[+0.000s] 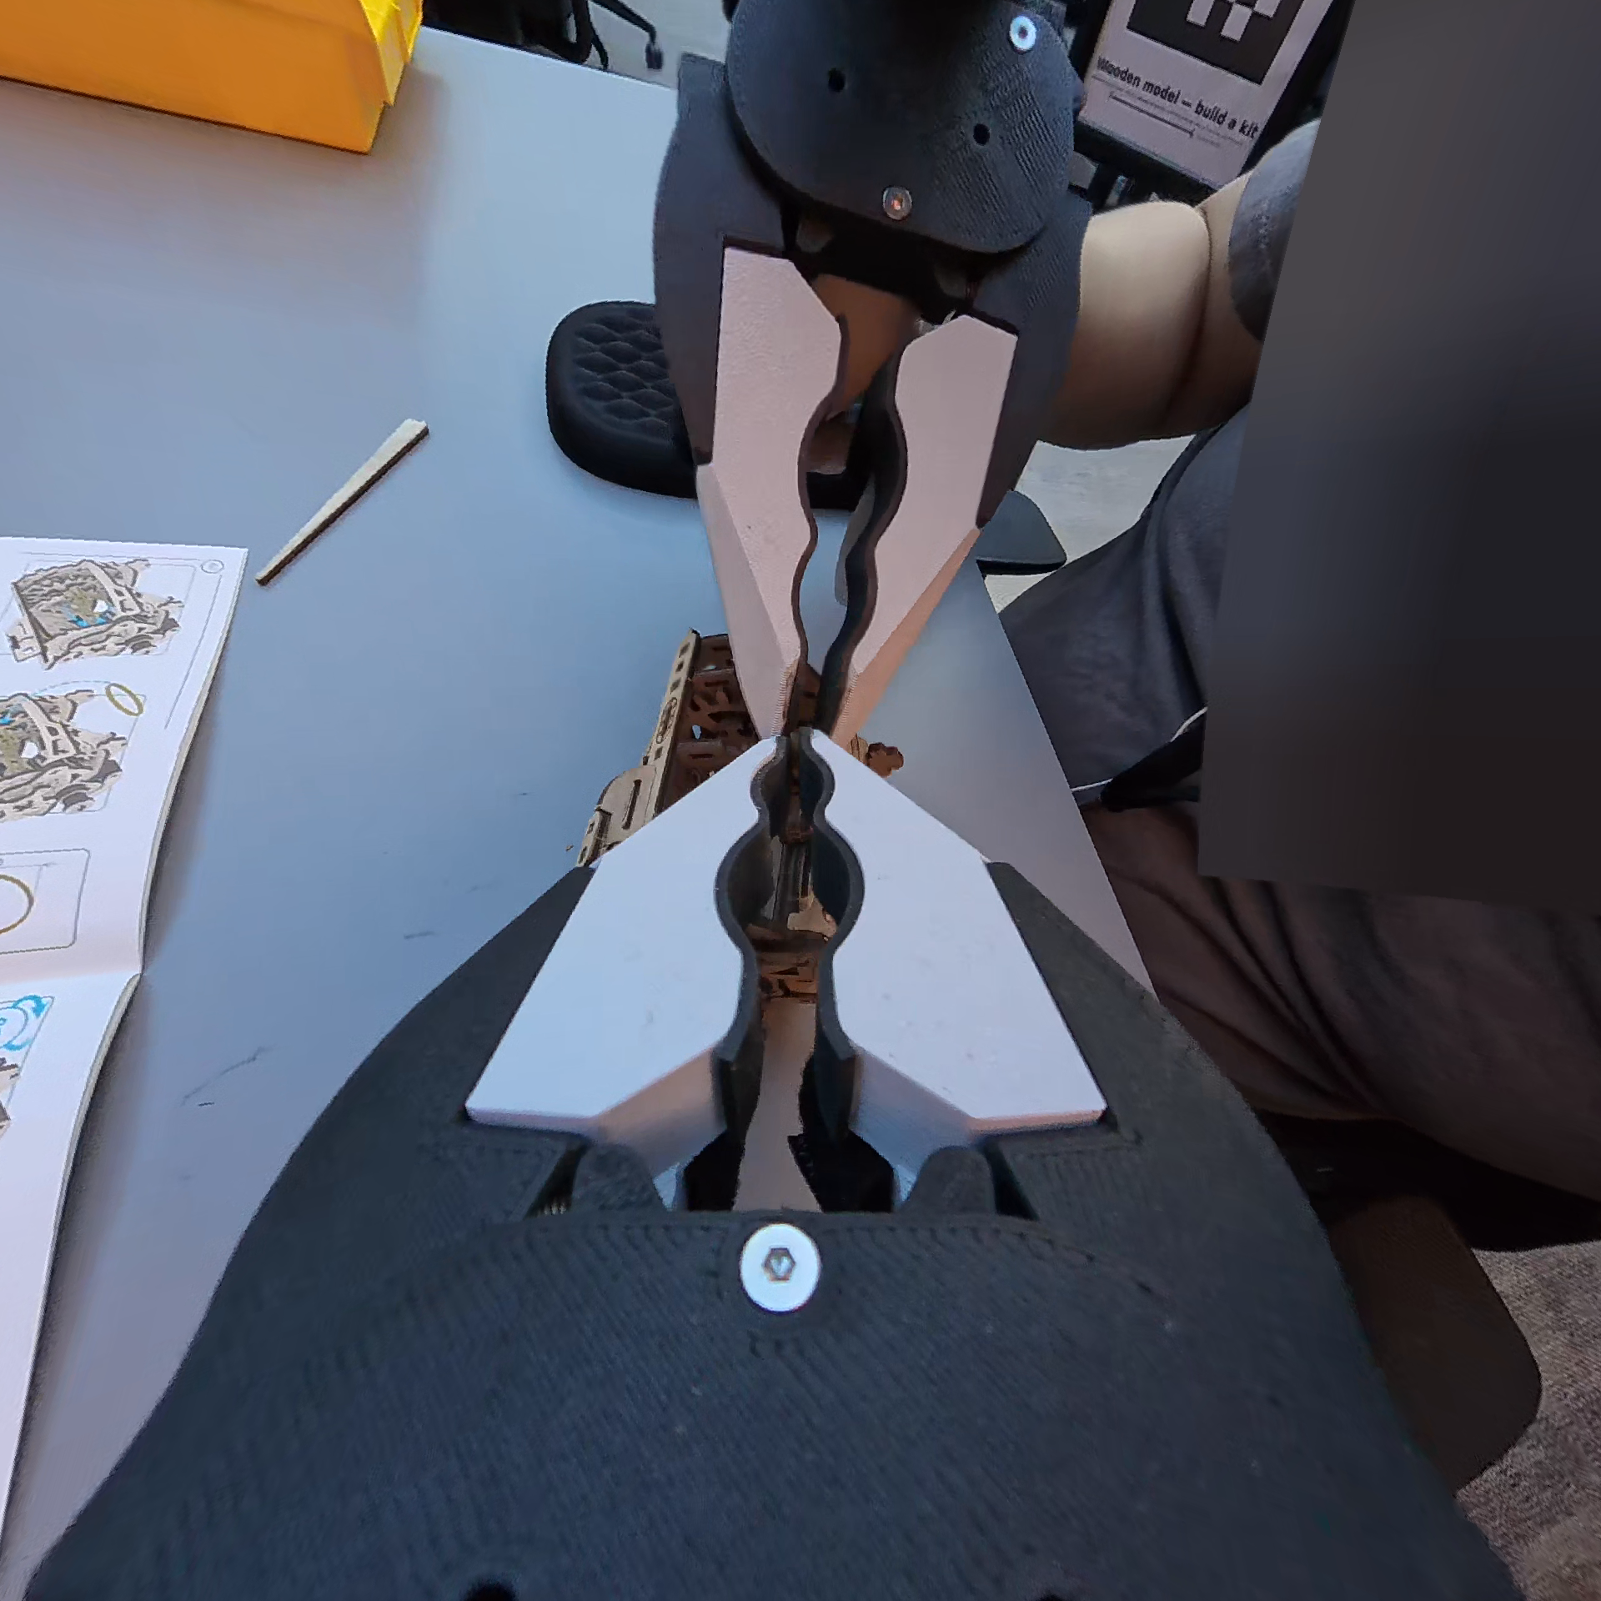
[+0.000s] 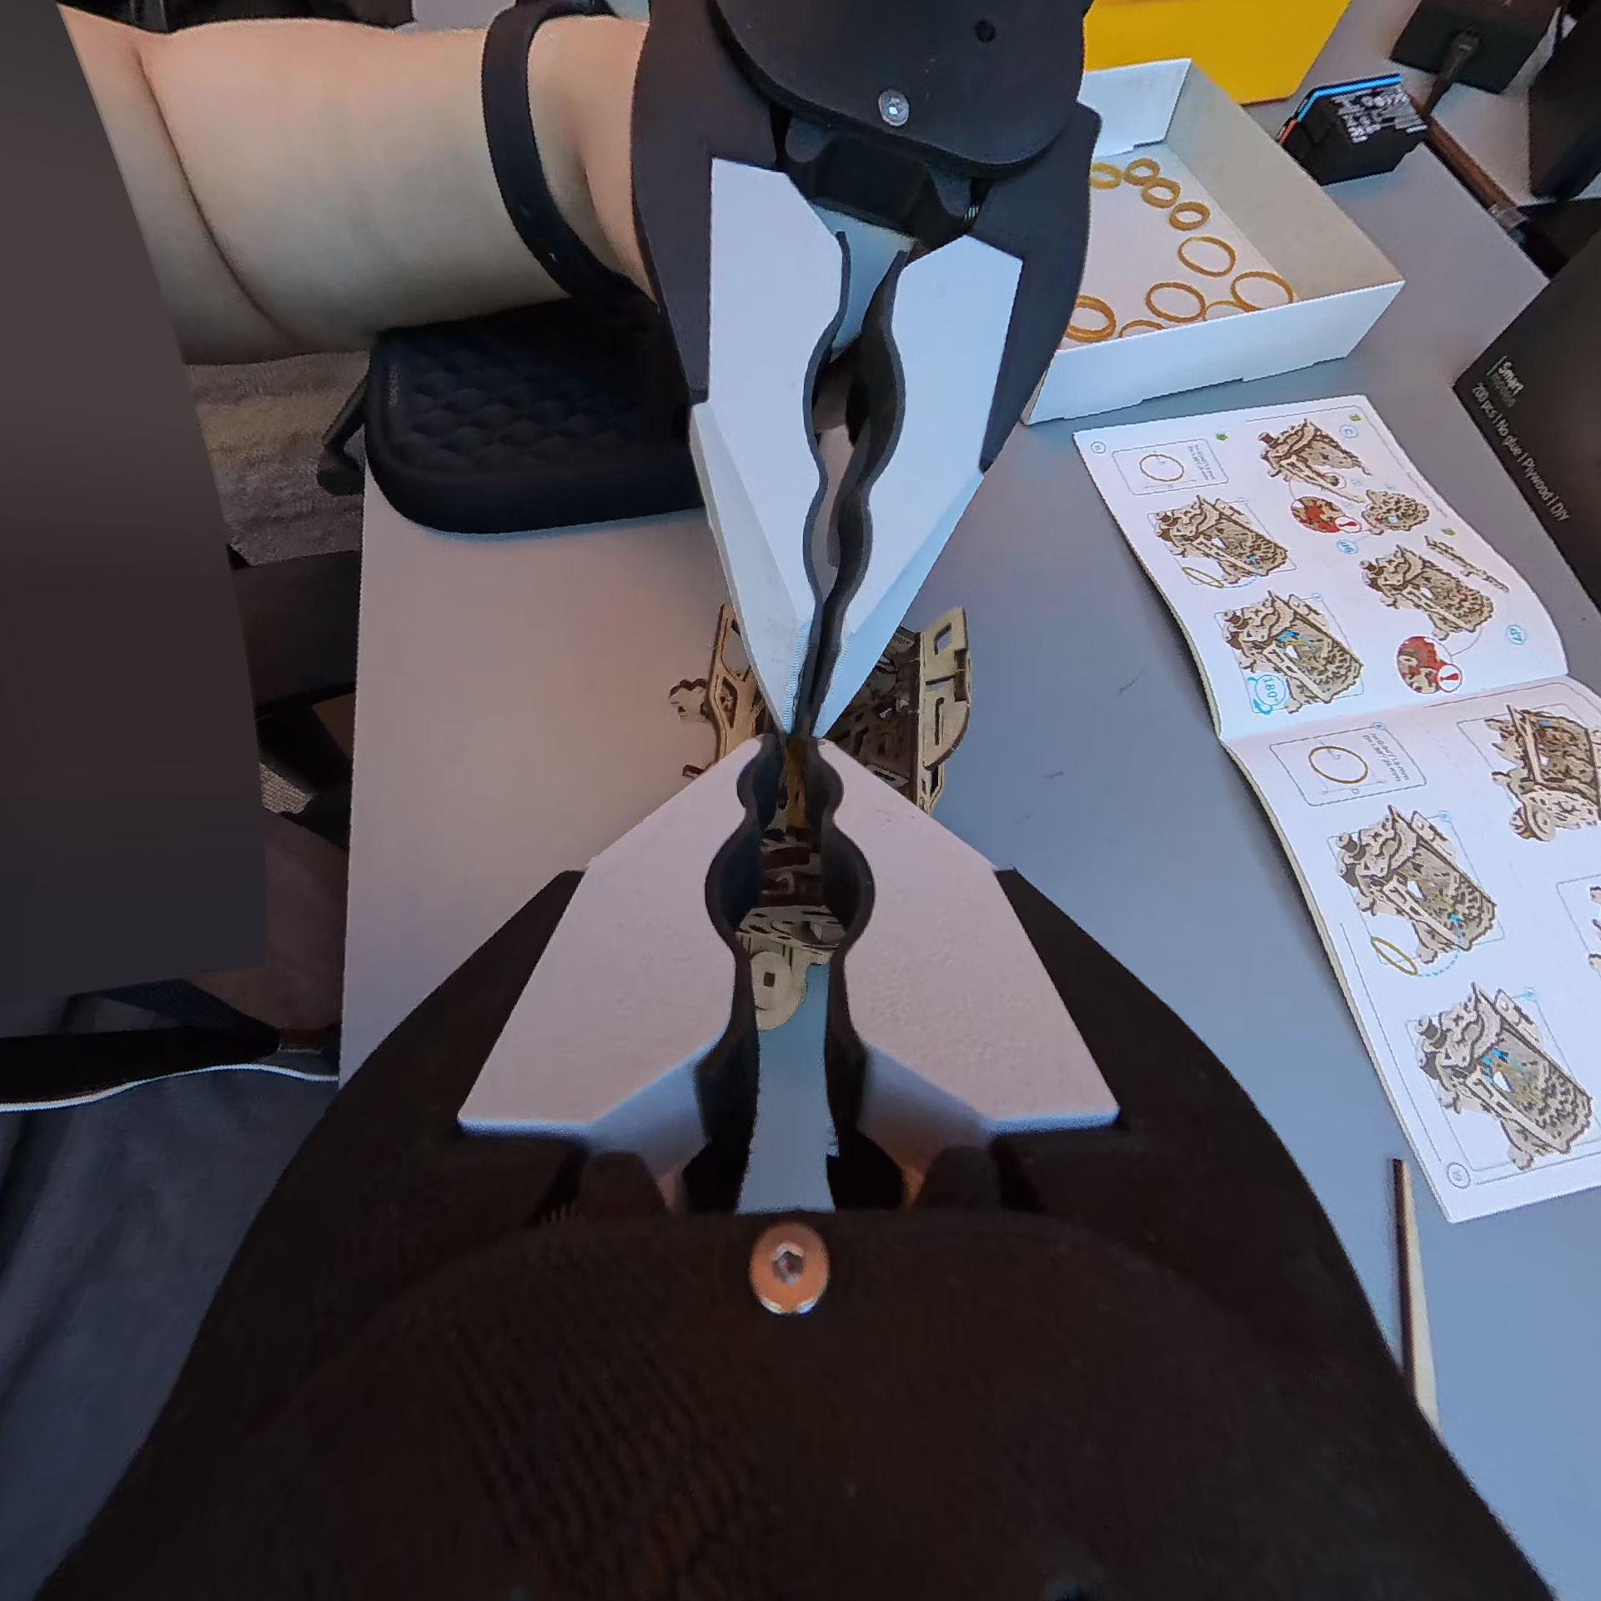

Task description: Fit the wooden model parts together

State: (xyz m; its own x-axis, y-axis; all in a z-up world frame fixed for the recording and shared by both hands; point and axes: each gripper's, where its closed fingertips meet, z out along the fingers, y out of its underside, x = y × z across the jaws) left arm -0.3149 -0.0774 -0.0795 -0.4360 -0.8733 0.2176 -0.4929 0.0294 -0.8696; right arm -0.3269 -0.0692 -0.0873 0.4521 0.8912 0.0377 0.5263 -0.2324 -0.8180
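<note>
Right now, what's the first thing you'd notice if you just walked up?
Two black-and-white grippers meet tip to tip over the grey table: the left gripper and right gripper, above a wooden model. To one side lie an open instruction booklet and a white tray of rubber bands.

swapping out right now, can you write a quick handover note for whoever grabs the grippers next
Left gripper: shut, tips at the top of the wooden model; what it pinches is hidden.
Right gripper: shut, tip to tip with the left, over the same spot.
The model sits on the grey table near its front edge, partly built.
The booklet lies open beside it; the white tray of rubber bands is behind that.
A loose wooden stick lies apart on the table.
Left to do: finish the fit at the tips, then check the booklet.
</note>
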